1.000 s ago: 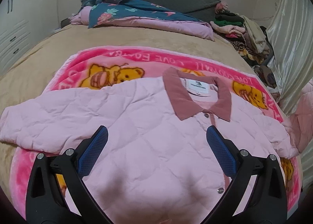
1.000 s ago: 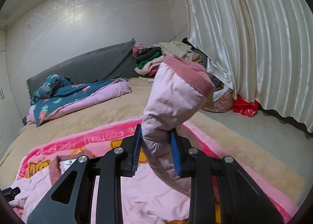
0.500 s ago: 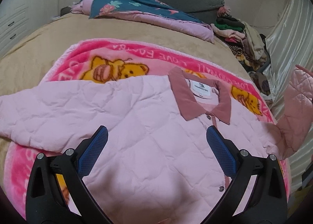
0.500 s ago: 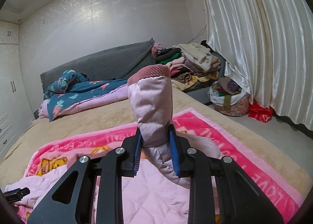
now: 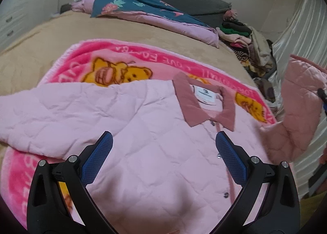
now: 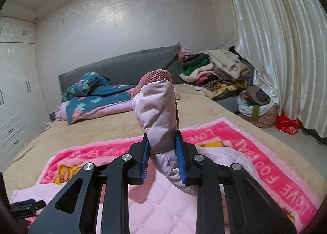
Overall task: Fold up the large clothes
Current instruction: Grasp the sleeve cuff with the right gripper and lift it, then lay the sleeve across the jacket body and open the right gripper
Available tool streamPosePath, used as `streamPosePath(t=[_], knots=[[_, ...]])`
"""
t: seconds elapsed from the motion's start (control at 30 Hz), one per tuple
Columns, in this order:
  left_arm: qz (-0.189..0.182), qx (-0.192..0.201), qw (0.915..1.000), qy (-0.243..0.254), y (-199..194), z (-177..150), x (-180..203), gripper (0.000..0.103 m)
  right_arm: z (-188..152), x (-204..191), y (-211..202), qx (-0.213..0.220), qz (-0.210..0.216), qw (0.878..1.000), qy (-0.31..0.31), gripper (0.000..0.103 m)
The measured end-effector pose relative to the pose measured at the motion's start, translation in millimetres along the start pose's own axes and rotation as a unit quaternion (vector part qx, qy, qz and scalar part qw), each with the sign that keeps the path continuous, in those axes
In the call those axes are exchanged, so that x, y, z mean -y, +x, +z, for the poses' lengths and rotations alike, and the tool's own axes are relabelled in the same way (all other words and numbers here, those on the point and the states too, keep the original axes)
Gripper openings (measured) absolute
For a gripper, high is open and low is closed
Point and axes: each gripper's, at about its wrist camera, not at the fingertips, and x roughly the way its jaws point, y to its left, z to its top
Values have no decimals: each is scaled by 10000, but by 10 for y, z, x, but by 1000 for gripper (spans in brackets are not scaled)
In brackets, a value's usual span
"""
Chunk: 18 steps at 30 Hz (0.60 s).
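Right tongs [image 6: 161, 148]: pinching sleeve [image 6: 157, 111] | bag [image 6: 257, 107]: seemingly clothes

Sleeve [image 6: 157, 111] lifted and swung inward toward jacket [image 5: 155, 136] body, cuff now upright in right claw [image 6: 162, 144]; further into left view at right edge. Left claw [image 5: 163, 142] shifted slightly sideways.

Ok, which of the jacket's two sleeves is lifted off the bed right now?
The sleeve pinched in the right tongs, standing up with its ribbed cuff on top. The other sleeve lies flat across the pink blanket, untouched.
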Motion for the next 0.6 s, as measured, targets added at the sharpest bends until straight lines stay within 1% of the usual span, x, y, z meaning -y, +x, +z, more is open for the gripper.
streamPosePath(t=[0.17,0.3,0.47,0.6], knots=[[-293,4,9991,-301,-27,20,-107,94,-31,-293,77,-12,321,9995,5,22],[-420,-5,9979,-499,-28,30,-196,94,-183,-590,178,-126,644,9978,-77,22],[-520,-49,9964,-669,11,31,-276,94,-531,-1024,368,-522,1108,9923,-163,22],[-792,-206,9925,-904,93,15,-355,94,-828,-1322,515,-852,1370,9867,-195,22]])
